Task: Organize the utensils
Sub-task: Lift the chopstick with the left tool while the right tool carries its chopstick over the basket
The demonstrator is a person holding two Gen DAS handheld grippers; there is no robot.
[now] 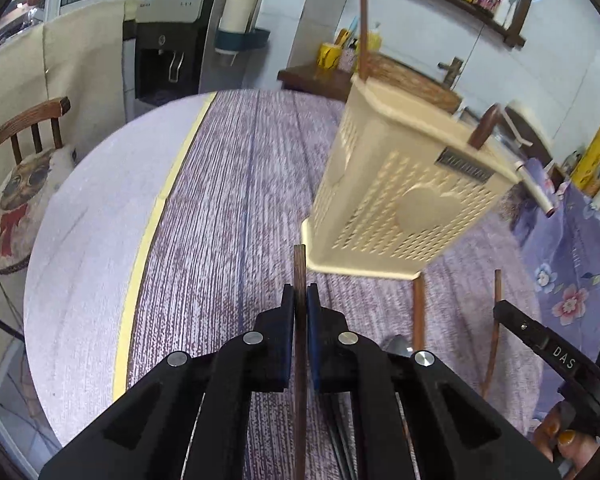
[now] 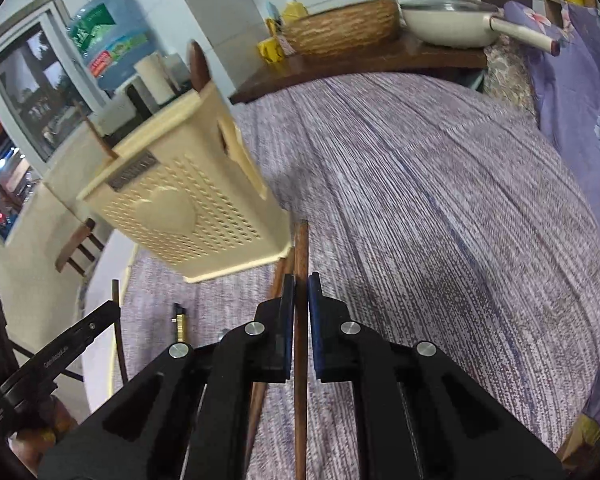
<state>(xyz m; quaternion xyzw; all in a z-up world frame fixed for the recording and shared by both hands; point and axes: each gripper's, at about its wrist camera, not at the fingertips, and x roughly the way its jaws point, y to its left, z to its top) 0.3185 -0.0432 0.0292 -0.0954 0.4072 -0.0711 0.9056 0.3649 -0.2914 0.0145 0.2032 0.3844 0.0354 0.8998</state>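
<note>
Since each chopstick is thin, stiff, light and smooth, a pinch near mid-length suits it. At lower centre of the left wrist view, the left gripper (image 1: 301,300) is clamped on one chopstick (image 1: 299,268); likewise the right gripper (image 2: 301,292) on another chopstick (image 2: 301,248). Beyond stands the cream utensil holder (image 1: 400,200) on the purple tablecloth (image 1: 228,200).
</note>
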